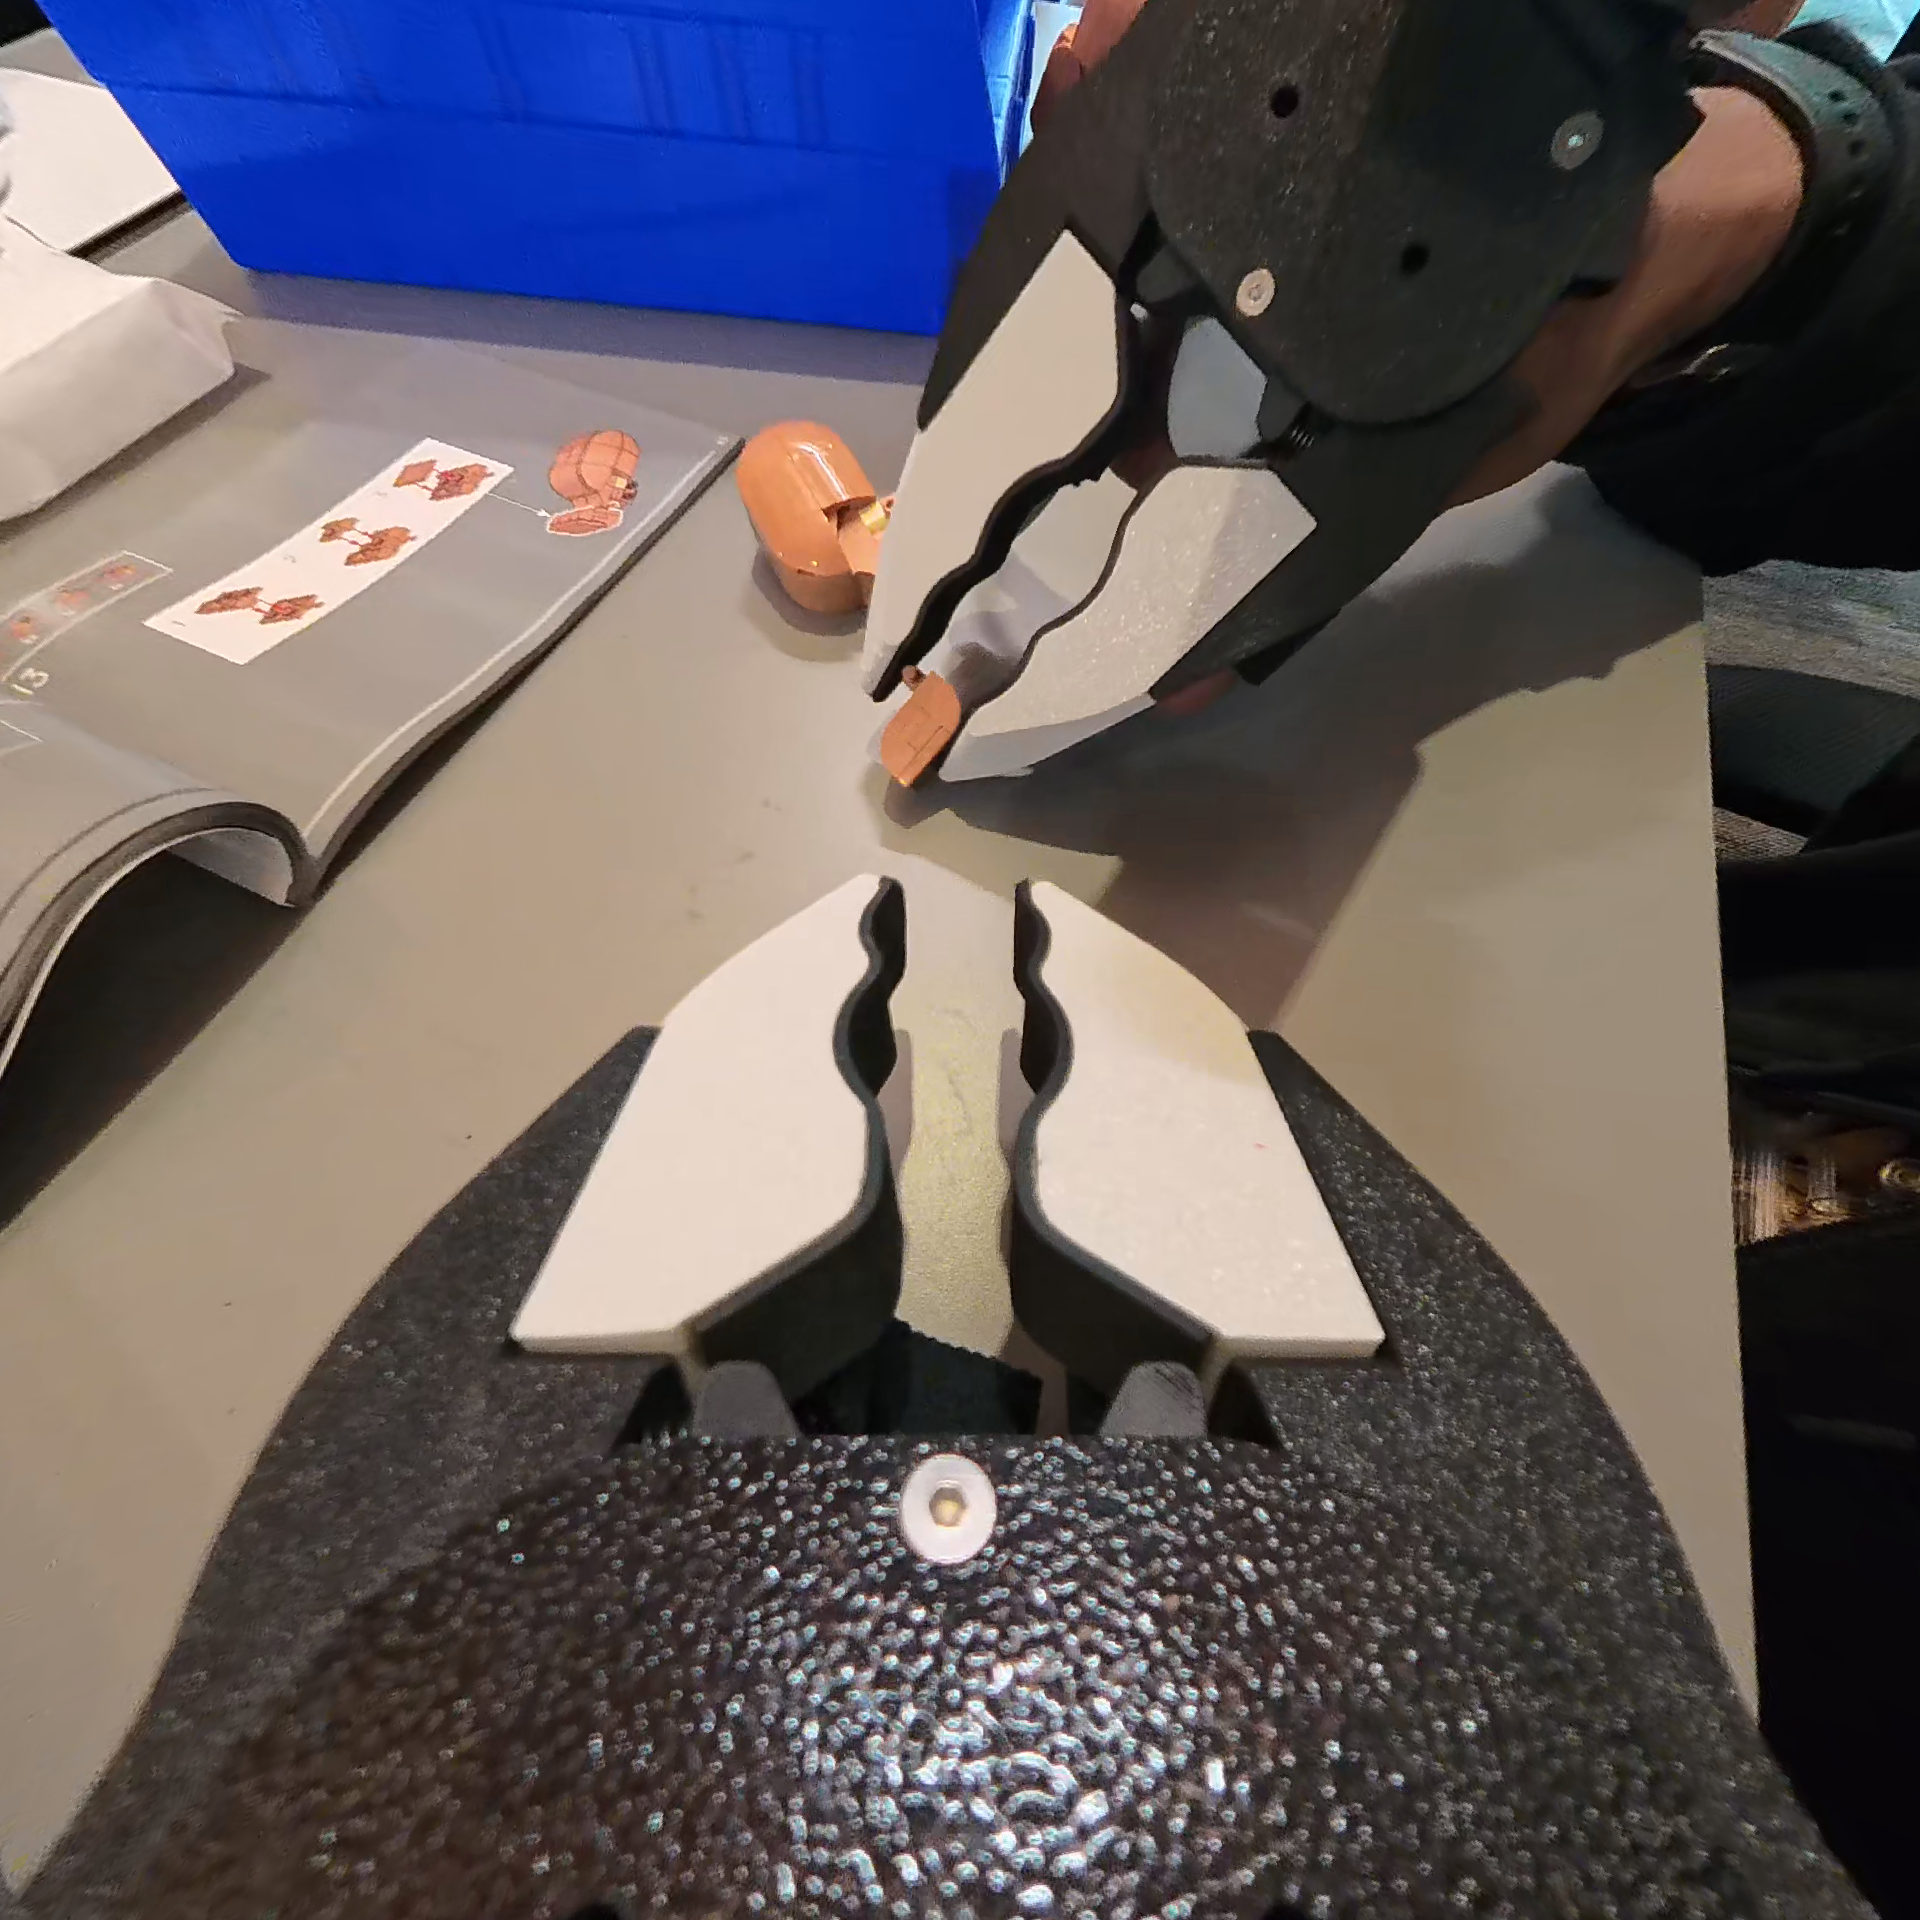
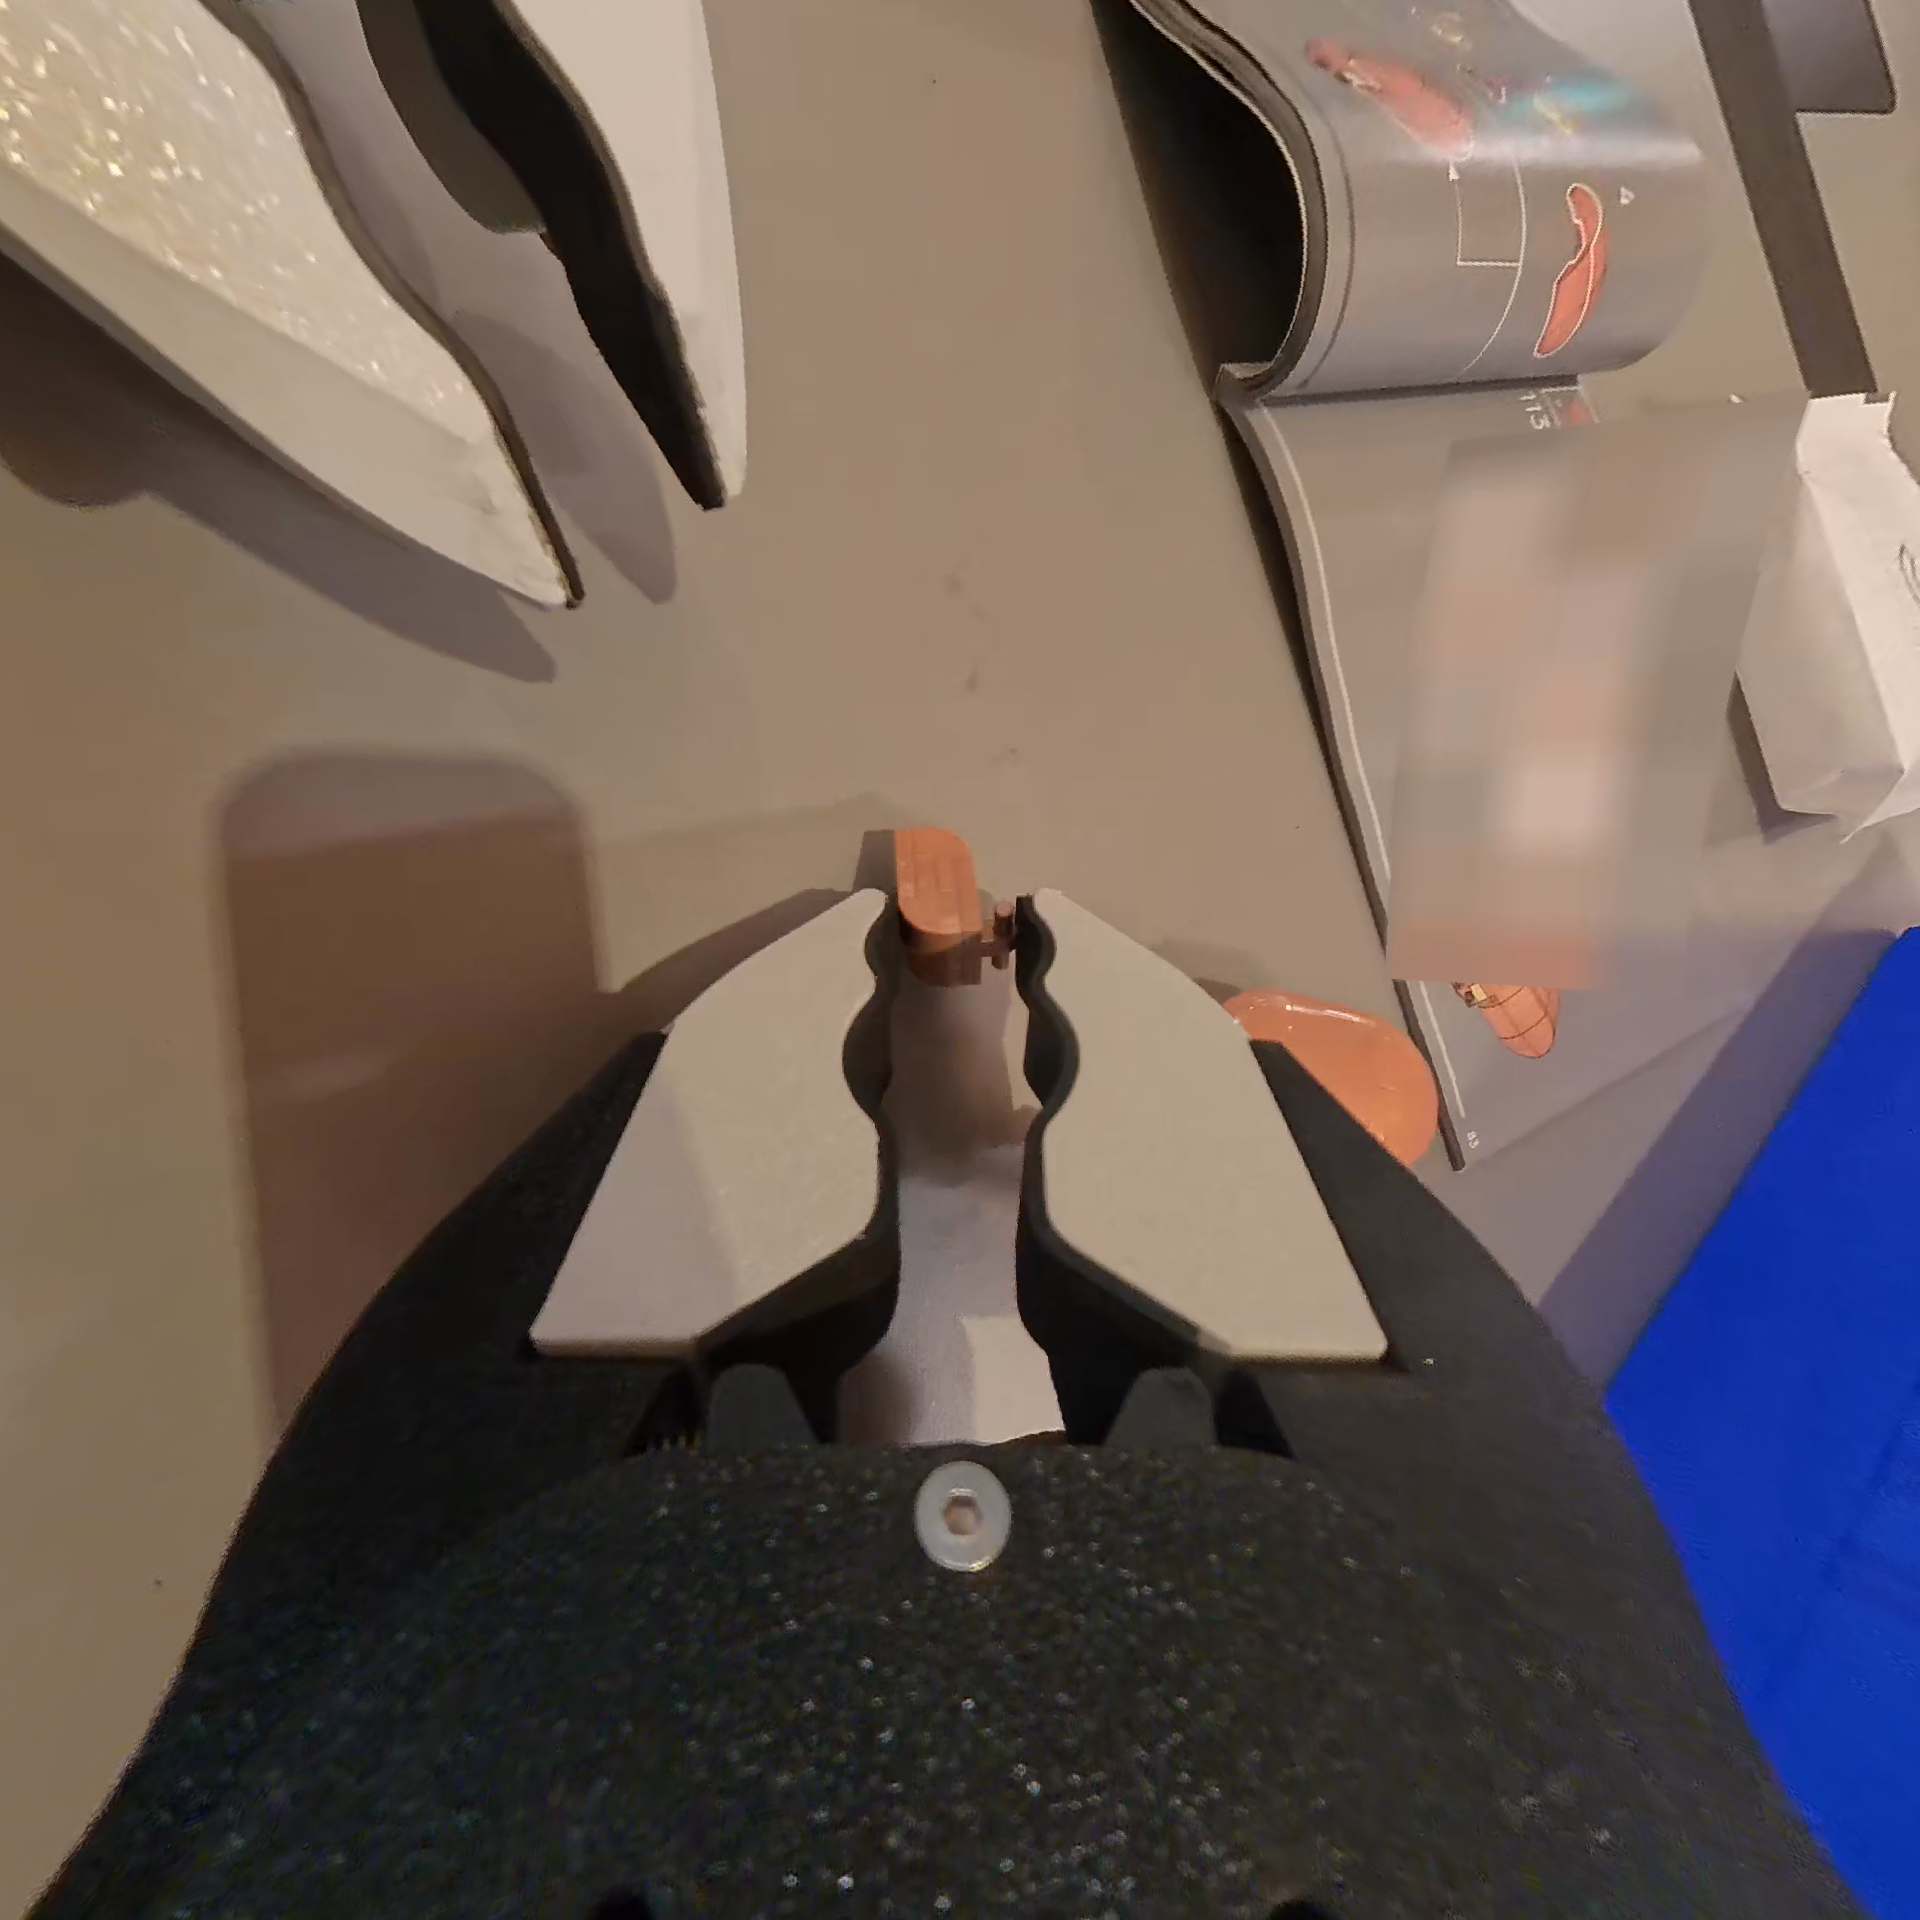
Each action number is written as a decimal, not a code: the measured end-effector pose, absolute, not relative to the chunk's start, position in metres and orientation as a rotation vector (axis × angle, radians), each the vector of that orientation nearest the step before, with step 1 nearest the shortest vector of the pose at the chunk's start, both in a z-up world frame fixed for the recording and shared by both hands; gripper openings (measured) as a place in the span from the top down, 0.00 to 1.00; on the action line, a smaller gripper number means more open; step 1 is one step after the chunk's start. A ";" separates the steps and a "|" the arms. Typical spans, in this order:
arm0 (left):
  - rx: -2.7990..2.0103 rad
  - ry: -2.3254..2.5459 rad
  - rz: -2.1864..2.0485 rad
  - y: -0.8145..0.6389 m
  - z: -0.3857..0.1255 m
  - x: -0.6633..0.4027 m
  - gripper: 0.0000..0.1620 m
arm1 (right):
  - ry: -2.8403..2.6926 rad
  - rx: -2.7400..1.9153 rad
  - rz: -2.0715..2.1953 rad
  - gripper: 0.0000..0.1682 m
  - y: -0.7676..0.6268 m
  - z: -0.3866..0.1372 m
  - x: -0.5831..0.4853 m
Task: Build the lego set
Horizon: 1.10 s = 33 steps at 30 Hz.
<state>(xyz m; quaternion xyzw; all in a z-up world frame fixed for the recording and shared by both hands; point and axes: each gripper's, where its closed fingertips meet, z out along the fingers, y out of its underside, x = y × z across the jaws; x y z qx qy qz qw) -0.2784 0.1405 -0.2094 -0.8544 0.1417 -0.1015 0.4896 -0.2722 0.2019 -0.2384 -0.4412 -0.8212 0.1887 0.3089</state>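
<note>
A small flat reddish-brown lego piece with one rounded end [image 2: 938,902] is seen between the fingertips of the right gripper [image 2: 951,914], its thin side pin against the right-hand tip; it is grasped there, tilted, with its lower end at the grey tabletop [image 1: 520,1039]. In the left wrist view the same piece [image 1: 920,732] is pinched at the tips of the right gripper [image 1: 920,717], which is angled steeply down from the upper right and held by a dark-sleeved hand [image 1: 1683,260]. The left gripper [image 1: 956,894] is set low over the table, just short of the piece and apart from it, its jaws parted with nothing between them. A rounded glossy reddish-brown lego assembly [image 1: 816,520] lies on the table beyond the right gripper, beside the edge of an open grey instruction booklet [image 1: 343,644]. A blue plastic bin [image 1: 582,145] stands at the back; its contents cannot be made out. A white paper bag [image 1: 94,384] lies at the left edge.
</note>
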 end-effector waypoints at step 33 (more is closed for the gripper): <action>-2.114 0.830 -0.287 0.187 -0.233 -0.261 0.80 | -2.102 -1.288 0.852 0.82 0.202 -0.229 -0.228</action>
